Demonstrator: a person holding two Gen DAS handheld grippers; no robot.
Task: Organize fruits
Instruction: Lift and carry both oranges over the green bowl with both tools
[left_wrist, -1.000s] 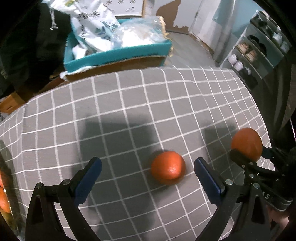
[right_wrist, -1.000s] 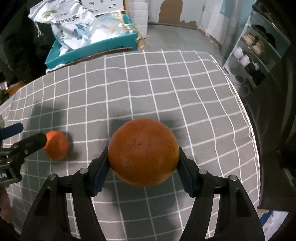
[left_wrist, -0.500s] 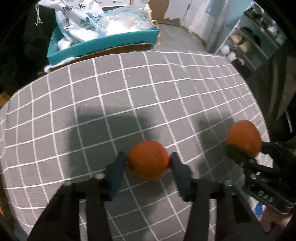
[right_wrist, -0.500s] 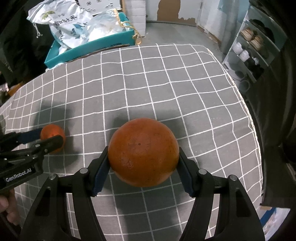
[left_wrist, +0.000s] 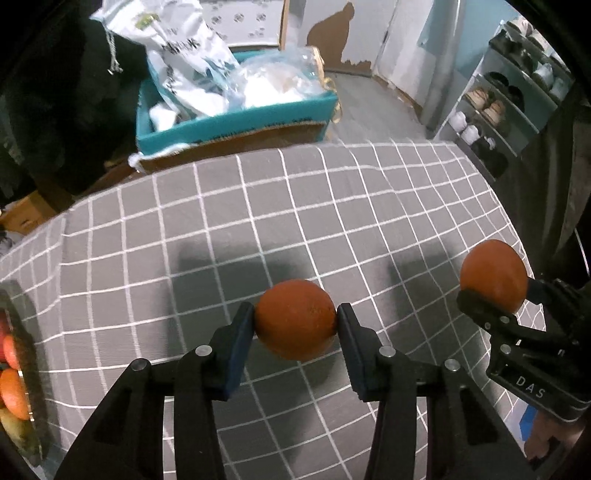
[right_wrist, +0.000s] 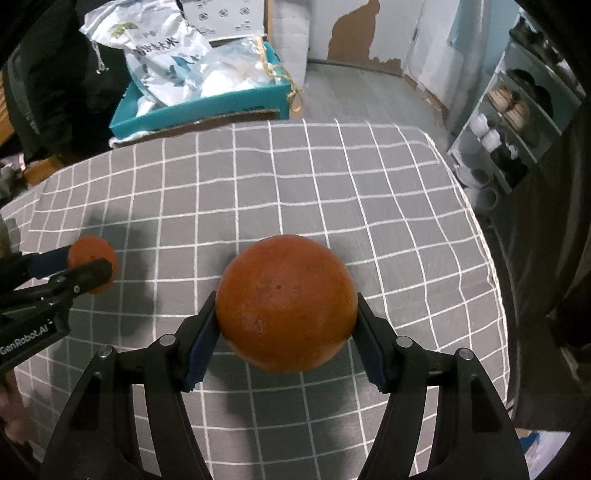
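Round orange fruit, smaller one and larger one: deep orange, speckled skin. Fabric cover on the counter: grey, thin white grid lines. Cardboard box: teal rim, brown base. Plastic bags in it: white, blue print. Hand-held gripper pads: dark blue on black.

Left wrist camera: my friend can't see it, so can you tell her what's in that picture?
The left gripper squeezes a small orange between its blue-padded fingers above a grey checked tablecloth. At the right, the right gripper holds another orange. More fruit peeks in at the left edge.
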